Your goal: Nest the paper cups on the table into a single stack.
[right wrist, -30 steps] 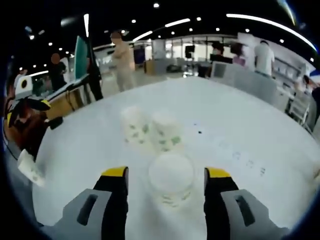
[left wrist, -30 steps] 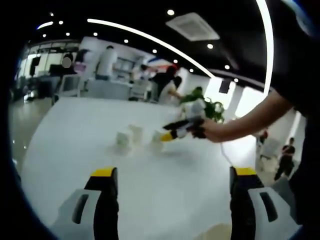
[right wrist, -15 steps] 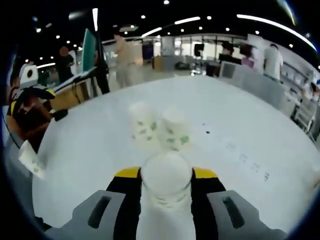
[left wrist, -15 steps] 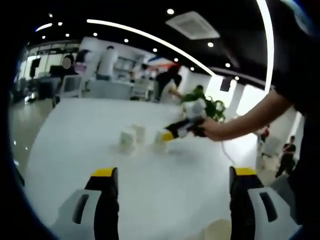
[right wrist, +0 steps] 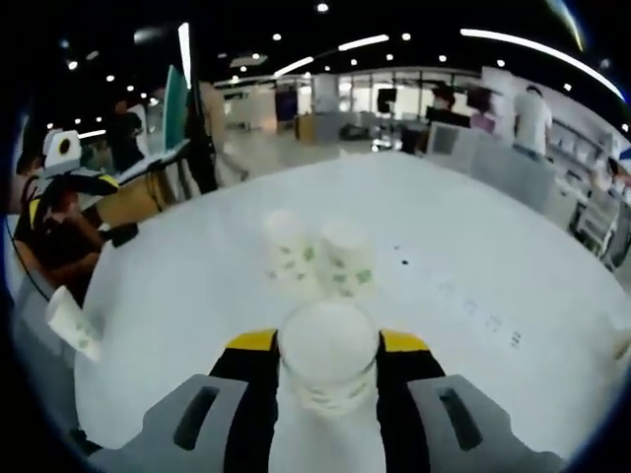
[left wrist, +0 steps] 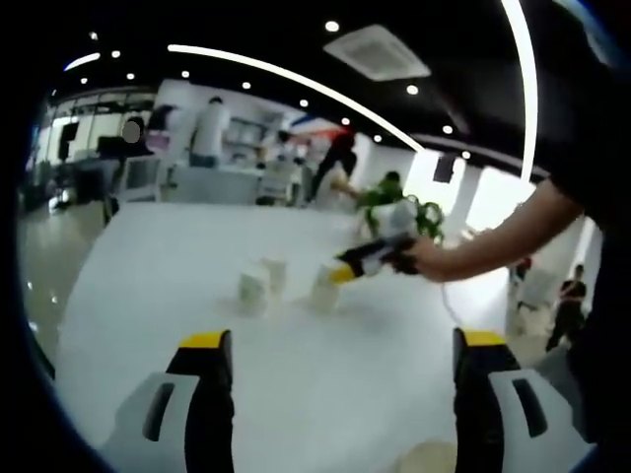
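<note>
Mid-table point(right wrist: 513, 246), right gripper point(right wrist: 328, 347) clamped on upside-down white paper cup point(right wrist: 328, 357), two green-printed white cups point(right wrist: 320, 254) just beyond; left gripper point(left wrist: 335, 345) spread wide.

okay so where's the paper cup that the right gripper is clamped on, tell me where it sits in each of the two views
Left gripper view: the clamped cup sits just right of centre on the table, at the tip of the right gripper reaching in from the right.
Right gripper view: the same cup is low at centre, held between the jaws.
Shared landmark: the two upside-down cups standing side by side, left of it in the left view, beyond it in the right.
</note>
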The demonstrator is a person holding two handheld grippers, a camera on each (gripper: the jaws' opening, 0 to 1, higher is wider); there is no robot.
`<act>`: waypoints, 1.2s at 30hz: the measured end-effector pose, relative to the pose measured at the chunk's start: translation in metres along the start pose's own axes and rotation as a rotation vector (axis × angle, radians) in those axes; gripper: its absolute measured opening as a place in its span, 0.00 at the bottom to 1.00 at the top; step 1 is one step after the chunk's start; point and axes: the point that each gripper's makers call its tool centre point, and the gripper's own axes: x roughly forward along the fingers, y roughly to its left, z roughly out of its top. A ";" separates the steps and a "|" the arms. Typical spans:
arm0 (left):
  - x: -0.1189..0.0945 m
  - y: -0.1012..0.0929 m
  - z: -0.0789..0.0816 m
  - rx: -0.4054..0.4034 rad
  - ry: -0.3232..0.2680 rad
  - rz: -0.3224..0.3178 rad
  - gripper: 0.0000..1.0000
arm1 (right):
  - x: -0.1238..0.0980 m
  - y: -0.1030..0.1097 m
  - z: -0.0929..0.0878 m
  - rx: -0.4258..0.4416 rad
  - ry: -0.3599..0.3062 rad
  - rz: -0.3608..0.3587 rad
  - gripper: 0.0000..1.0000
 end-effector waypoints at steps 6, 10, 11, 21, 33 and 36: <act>-0.005 -0.011 0.010 0.030 -0.004 -0.012 0.92 | -0.020 0.013 0.008 -0.010 -0.014 -0.018 0.35; -0.007 -0.015 0.014 0.026 -0.010 -0.018 0.92 | -0.032 0.027 0.015 -0.022 -0.025 -0.015 0.35; -0.008 -0.017 0.017 0.032 -0.016 -0.022 0.92 | -0.036 0.030 0.017 -0.022 -0.029 -0.017 0.35; -0.007 -0.032 0.019 0.027 -0.031 -0.057 0.91 | -0.069 0.053 0.035 -0.012 -0.079 -0.023 0.35; -0.007 -0.048 0.022 0.024 -0.042 -0.098 0.92 | -0.117 0.081 0.065 -0.039 -0.176 -0.049 0.35; -0.005 -0.053 0.023 0.027 -0.040 -0.114 0.92 | -0.126 0.089 0.072 -0.041 -0.195 -0.050 0.35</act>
